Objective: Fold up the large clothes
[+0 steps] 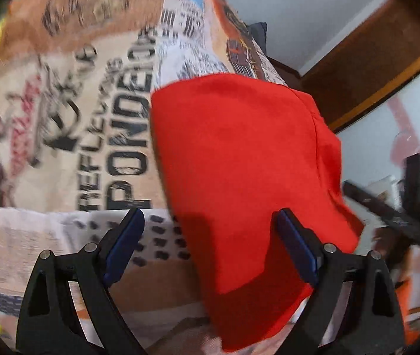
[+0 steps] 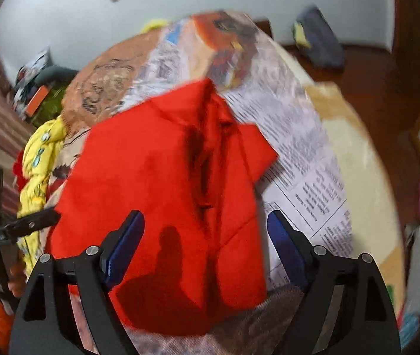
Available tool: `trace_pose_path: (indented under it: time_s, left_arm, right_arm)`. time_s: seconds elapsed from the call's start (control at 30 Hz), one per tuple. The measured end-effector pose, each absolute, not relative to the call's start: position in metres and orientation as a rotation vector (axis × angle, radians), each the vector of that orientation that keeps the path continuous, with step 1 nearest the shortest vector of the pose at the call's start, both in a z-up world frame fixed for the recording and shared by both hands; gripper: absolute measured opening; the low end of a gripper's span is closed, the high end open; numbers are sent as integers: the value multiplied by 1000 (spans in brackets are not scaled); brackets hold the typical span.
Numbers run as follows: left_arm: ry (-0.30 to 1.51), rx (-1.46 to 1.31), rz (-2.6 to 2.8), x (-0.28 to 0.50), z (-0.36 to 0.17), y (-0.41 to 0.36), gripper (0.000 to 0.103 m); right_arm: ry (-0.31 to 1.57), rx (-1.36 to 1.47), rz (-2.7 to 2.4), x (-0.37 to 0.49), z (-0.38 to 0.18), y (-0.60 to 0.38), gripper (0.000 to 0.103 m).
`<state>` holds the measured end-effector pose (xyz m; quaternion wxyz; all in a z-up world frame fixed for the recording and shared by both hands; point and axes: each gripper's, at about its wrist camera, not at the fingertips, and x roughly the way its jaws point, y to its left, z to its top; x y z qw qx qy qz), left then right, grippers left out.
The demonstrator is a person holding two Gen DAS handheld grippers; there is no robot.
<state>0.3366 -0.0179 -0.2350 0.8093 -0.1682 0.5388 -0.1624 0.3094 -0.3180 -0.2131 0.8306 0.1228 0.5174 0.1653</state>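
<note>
Bed cover (image 1: 62, 153): printed like newsprint, spread across the whole surface. Legible on it: "PONDER", partly cut off; smaller print too blurred to read.

Red garment (image 2: 156, 177): lay partly folded near the middle of the cover, collar toward the far edge.

Left gripper (image 1: 210, 236) and right gripper (image 2: 207, 236): both stood wide open above the garment, nothing held.

Risk: loose layers likely to slip or bunch if pinched unevenly.
</note>
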Motion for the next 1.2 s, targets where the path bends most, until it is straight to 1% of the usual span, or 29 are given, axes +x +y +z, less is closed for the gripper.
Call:
trace_pose_path:
  time_s: [0.17, 0.27, 0.4, 0.47, 0.5, 0.53, 0.57, 0.6, 0.63, 0.67, 0.73, 0.83, 1.0, 1.1, 1.2]
  left_arm:
    - [1200, -471, -392, 358, -257, -18, 91]
    - [1208, -518, -413, 369, -267, -20, 91]
    - [1202, -515, -433, 379, -270, -30, 91]
    - [1198, -504, -440, 381, -270, -37, 91]
    - [1196, -493, -437, 382, -269, -39, 91]
    - [1194, -483, -436, 383, -269, -40, 89]
    - [1189, -472, -431, 383, -268, -42, 86]
    - [1184, -467, -426, 383, -268, -41, 82]
    - [1179, -465, -424, 383, -267, -41, 75]
    - [1165, -465, -418, 382, -264, -39, 69]
    - [1150, -474, -419, 380, -258, -32, 48]
    - [1135, -486, -451, 379, -244, -24, 35]
    - [1070, -360, -418, 366, -209, -23, 32]
    - [1001, -349, -402, 354, -181, -3, 32]
    - [933, -348, -383, 348, -152, 27, 32]
  right_arm:
    - [1183, 394, 386, 331, -236, -330, 83]
    - [1196, 409, 452, 337, -240, -325, 83]
    - [1204, 417, 528, 344, -246, -311, 82]
    - [1189, 421, 536, 346, -247, -308, 72]
    - [1187, 434, 527, 347, -248, -308, 70]
    - [1183, 454, 522, 348, -248, -308, 65]
    - [1176, 470, 518, 348, -248, -311, 56]
    - [1169, 483, 514, 348, -248, -314, 52]
    - [1164, 493, 518, 347, -247, -315, 44]
    - [1159, 500, 522, 345, -245, -317, 36]
    - [1149, 507, 531, 341, -236, -320, 28]
    - [1126, 471, 544, 336, -218, -311, 25]
    - [1071, 376, 573, 324, -181, -280, 23]
    - [1022, 321, 586, 321, -159, -259, 23]
    - [988, 327, 620, 324, -140, -239, 23]
